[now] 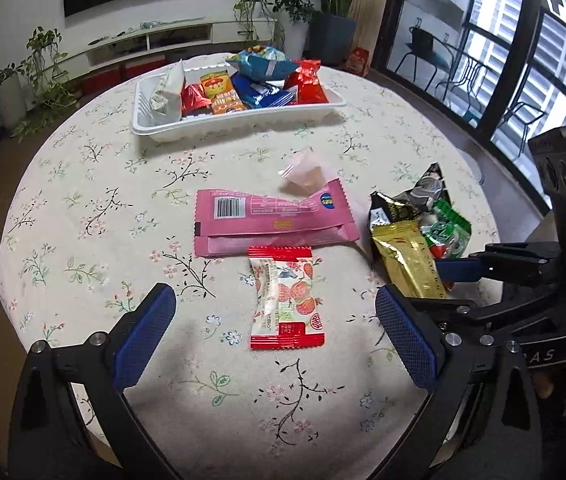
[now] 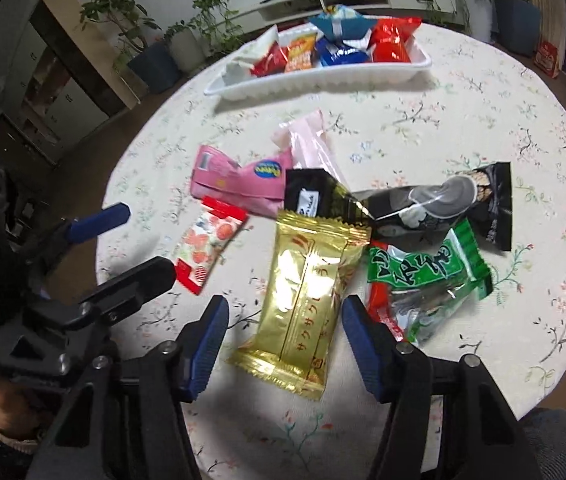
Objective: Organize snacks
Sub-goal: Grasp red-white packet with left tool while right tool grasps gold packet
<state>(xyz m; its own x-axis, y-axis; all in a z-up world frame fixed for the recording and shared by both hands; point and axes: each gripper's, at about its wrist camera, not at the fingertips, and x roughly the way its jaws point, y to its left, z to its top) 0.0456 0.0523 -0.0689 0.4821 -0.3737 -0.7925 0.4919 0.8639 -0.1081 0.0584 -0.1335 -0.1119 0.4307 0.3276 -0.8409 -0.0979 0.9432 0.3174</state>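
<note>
A white tray [image 1: 187,130] at the table's far side holds several snack packs. My left gripper [image 1: 275,340] is open, its blue pads either side of a red-and-white strawberry pack [image 1: 287,298] lying flat. Behind it lies a pink pack [image 1: 271,224] and a pale pink pouch [image 1: 307,174]. My right gripper [image 2: 285,344] is open around the near end of a gold pack [image 2: 307,300]. Beside the gold pack lie a green pack [image 2: 431,284], a black pack [image 2: 443,204] and a small black-gold pack [image 2: 315,196]. The strawberry pack [image 2: 211,244] also shows in the right wrist view.
The round table carries a floral cloth [image 1: 83,240]. Potted plants [image 1: 43,64] and a low TV shelf [image 1: 155,40] stand behind it. Glass doors [image 1: 523,60] are at the right. The tray also shows in the right wrist view [image 2: 323,80].
</note>
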